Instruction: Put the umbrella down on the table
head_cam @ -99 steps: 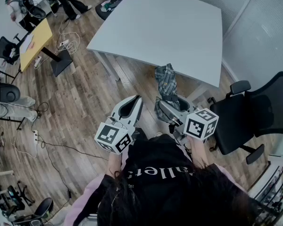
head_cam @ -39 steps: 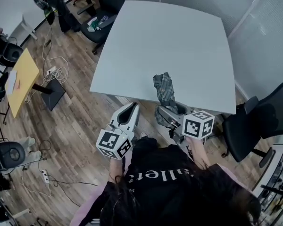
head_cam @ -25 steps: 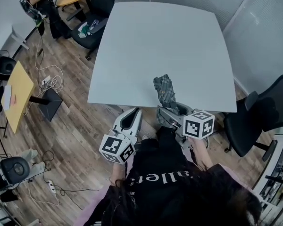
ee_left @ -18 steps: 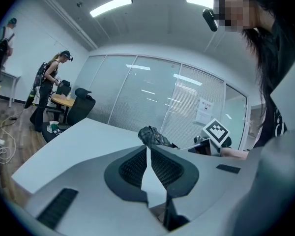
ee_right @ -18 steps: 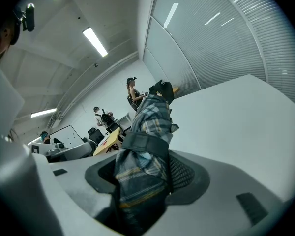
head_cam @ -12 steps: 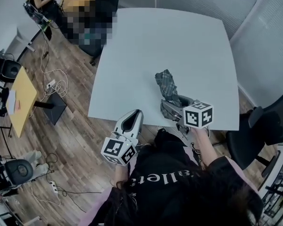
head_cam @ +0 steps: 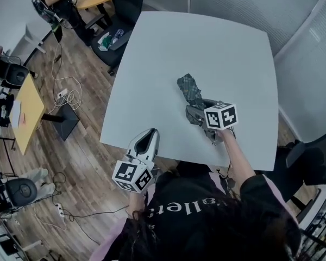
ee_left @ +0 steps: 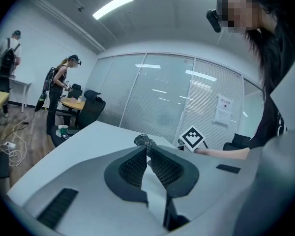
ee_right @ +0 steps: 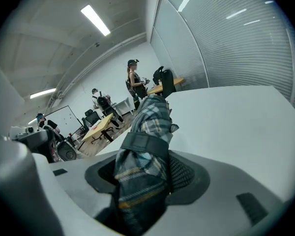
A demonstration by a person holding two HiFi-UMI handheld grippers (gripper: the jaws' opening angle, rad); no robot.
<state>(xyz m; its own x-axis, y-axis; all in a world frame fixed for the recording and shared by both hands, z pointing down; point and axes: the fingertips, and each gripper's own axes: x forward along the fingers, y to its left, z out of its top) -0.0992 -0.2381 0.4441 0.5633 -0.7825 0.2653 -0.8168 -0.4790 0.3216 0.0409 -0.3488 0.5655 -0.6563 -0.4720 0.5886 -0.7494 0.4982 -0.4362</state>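
Note:
A folded plaid umbrella (head_cam: 189,88) hangs over the white table (head_cam: 152,64), its free end pointing toward the far side. My right gripper (head_cam: 199,113) is shut on its near end. In the right gripper view the umbrella (ee_right: 146,132), with its dark strap, fills the gap between the jaws at my right gripper (ee_right: 147,177). I cannot tell whether the umbrella touches the tabletop. My left gripper (head_cam: 150,131) sits at the table's near edge, shut and holding nothing. In the left gripper view the tips of my left gripper (ee_left: 147,148) meet, with the umbrella (ee_left: 143,140) beyond them.
Black office chairs (head_cam: 122,4) stand at the table's far left, another chair (head_cam: 312,165) at the right. A yellow desk (head_cam: 26,110), cables and a person (head_cam: 57,4) occupy the wooden floor on the left. Glass partitions (head_cam: 244,4) line the far side.
Both grippers have moved forward. The right gripper has carried the umbrella from the table's near edge to well over the tabletop and a little lower. The left gripper has reached the near edge.

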